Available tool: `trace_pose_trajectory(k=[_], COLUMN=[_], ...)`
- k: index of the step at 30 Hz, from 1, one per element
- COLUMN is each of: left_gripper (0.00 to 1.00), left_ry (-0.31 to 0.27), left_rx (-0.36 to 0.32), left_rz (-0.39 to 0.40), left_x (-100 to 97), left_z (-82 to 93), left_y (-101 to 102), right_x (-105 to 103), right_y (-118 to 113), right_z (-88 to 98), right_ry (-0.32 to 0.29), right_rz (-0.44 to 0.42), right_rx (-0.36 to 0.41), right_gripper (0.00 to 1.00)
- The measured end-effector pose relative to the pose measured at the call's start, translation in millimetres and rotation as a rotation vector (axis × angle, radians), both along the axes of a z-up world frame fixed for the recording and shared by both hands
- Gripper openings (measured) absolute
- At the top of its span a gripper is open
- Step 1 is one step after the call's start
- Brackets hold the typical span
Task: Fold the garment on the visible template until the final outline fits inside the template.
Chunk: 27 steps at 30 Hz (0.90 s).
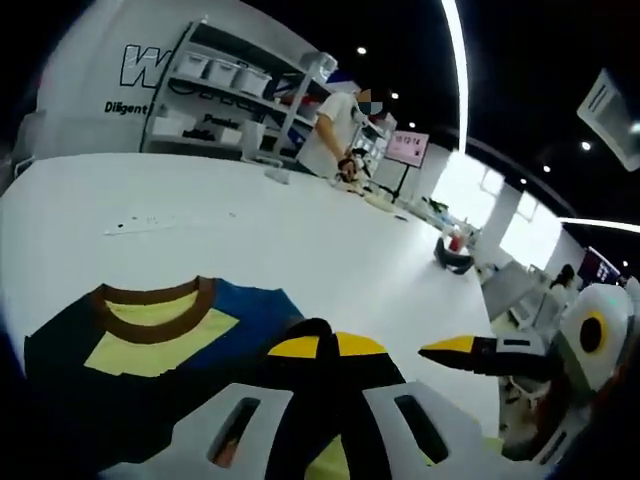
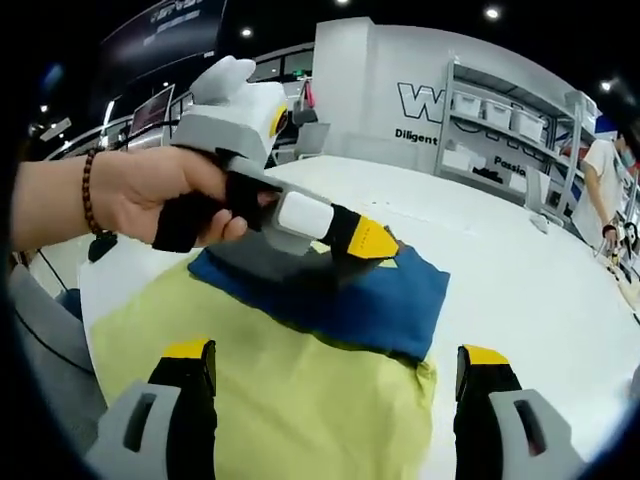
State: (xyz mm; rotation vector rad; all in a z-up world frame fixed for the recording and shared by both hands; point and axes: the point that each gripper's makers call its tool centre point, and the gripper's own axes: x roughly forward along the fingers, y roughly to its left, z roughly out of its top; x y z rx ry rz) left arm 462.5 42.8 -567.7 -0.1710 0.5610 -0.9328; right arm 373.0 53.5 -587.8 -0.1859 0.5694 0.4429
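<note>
1. A bright workshop hall with storage shelves [image 1: 225,85] along a white wall, and a large white table [image 1: 300,230] in the foreground. A person [image 1: 335,125] stands at the table's far end.

2. The garment [image 2: 350,300], a dark blue shirt with a brown collar and a yellow inner panel, lies on the table. Part of it rests on a pale yellow-green template [image 2: 270,400] sheet. In the right gripper view the blue cloth crosses the far part of the sheet and reaches past its far edge.

3. The left gripper [image 2: 365,240], seen in the right gripper view, is held by a hand [image 2: 150,195] wearing a bead bracelet. Its yellow-tipped jaws look closed and press down on the blue cloth. Whether they pinch a layer I cannot tell.

4. The right gripper [image 2: 335,375] hovers low over the template. Its jaws stand wide apart and hold nothing.

5. The left hand reaches in from the side, wrist level, tool pointing down and across the shirt.

6. Judgement: the step in hand is a fold. To do it well, pin the crease firmly with one tool, lift one edge with the other, carry it over evenly, and keep every edge inside the sheet.
</note>
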Motion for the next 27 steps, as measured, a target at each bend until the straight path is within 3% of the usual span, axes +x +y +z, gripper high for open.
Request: trace_pose_trajectory(k=[8,16,23,27], left_gripper=[0.00,0.00,0.00,0.01], left_ry=[0.068,0.104,0.127,0.113], left_rx=[0.024,0.038,0.034,0.029], left_rz=[-0.006,0.000,0.009,-0.014], left_x=[-7.0,-12.5,-13.7,-15.5], left_z=[-27.8,-44.7,-51.1,-47.7], left_y=[-8,-15,-20,-25], right_x=[-7,-11,-14,-16], right_y=[-2,-7,-10,-10], right_z=[-11.6,-21.7,-23.8,-25.2], right_ry=[0.045,0.088,0.103,0.112], right_rz=[0.019,0.001,-0.009,-0.007], right_rx=[-0.042,-0.057,-0.056,-0.056], right_gripper=[0.99,0.99,0.99,0.99])
